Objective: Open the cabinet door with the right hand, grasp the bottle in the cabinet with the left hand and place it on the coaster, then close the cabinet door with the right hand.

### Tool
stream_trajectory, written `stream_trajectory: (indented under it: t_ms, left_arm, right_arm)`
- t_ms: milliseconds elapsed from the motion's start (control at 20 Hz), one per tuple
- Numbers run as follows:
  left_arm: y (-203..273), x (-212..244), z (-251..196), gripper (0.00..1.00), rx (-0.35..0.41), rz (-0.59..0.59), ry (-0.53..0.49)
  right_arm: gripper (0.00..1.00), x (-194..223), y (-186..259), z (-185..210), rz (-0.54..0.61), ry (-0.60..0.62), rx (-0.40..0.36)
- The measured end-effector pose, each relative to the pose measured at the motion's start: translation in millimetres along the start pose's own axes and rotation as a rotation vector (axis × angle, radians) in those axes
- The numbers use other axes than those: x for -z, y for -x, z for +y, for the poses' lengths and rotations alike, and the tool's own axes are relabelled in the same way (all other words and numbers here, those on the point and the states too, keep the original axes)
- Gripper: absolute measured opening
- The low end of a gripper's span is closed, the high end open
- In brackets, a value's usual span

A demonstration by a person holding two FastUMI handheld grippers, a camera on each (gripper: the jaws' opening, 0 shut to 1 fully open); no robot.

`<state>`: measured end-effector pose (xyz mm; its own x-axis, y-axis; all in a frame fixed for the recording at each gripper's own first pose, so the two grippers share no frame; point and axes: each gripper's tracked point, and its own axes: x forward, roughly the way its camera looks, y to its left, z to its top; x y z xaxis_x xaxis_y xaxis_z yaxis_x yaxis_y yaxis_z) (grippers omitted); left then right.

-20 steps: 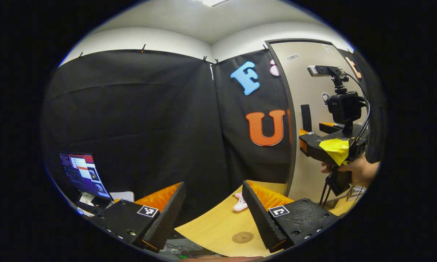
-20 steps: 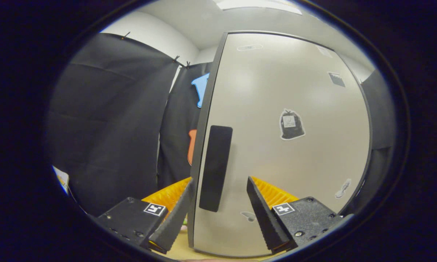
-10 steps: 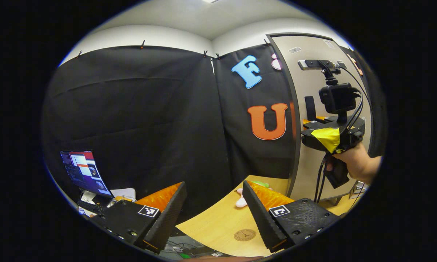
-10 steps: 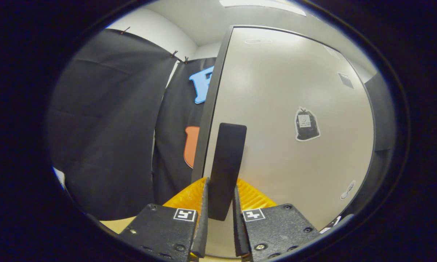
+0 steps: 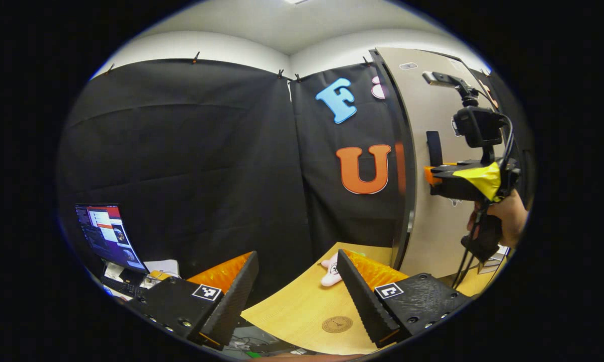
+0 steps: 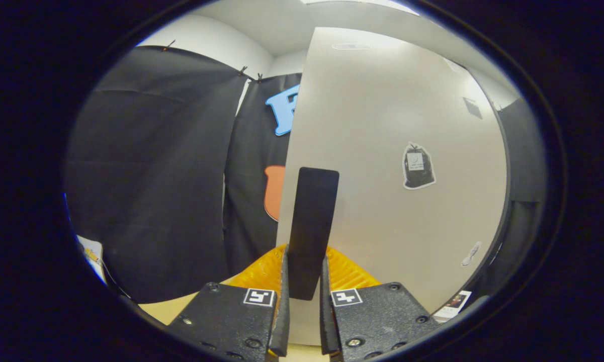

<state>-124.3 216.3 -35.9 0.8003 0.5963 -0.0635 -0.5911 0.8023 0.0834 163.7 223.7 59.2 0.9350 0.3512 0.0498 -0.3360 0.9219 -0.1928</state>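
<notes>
Right gripper (image 6: 303, 322) clamped on the dark upright handle (image 6: 312, 226) of the cabinet door (image 6: 397, 151), both fingers (image 6: 283, 306) pressed against the handle's lower end, one on each side. Handle set near the door's left edge, standing tall above the fingertips. Door a pale flat panel with a small dark sticker (image 6: 415, 166) to the right of the handle and another small mark lower down near the far edge. Black cloth wall off to the left of the door.

Seen from the left gripper view: same right gripper (image 5: 432, 176) farther off at the right, held by a hand (image 5: 505, 218) around its grip, a camera on a stalk above it and a patch of yellow tape (image 5: 480, 178) on its body, cables hanging below. Door (image 5: 432, 120) seemingly swung a little off its dark frame edge (image 5: 405, 166), though hard to be sure through the fisheye bend.

Left gripper (image 5: 296, 289) low over the table edge, jaws wide apart, nothing between them. Wooden table (image 5: 302, 306) beyond the fingertips, with a round brown coaster (image 5: 337, 324) lying flat just left of the gripper's right-hand finger. Small pink and white soft object (image 5: 330, 274) farther back on the table, near the foot of the door. Laptop (image 5: 105, 234) with a lit screen at far left, papers beside it. Bottle presumably inside the cabinet, hidden by the door.
</notes>
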Motion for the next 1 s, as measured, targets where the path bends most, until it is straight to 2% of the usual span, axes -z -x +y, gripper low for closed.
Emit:
stream_trajectory:
  t_ms: [250, 400, 700, 1000]
  left_arm:
    - [-9, 5, 4, 0.95, 0.061, 0.016, 0.005]
    - [-12, 6, 1, 0.95, 0.101, 0.005, -0.007]
    - [-28, 3, -37, 0.95, 0.222, -0.02, -0.015]
    - [-17, -9, -75, 0.95, 0.331, -0.069, -0.037]
  right_arm:
    - [0.28, -7, 55, -6, 0.024, -0.001, -0.079]
    - [0.28, -5, 95, -15, 0.053, -0.026, -0.1]
    - [0.28, -2, 122, -38, 0.09, -0.02, -0.096]
    - [0.26, 3, 150, -58, 0.099, -0.029, -0.066]
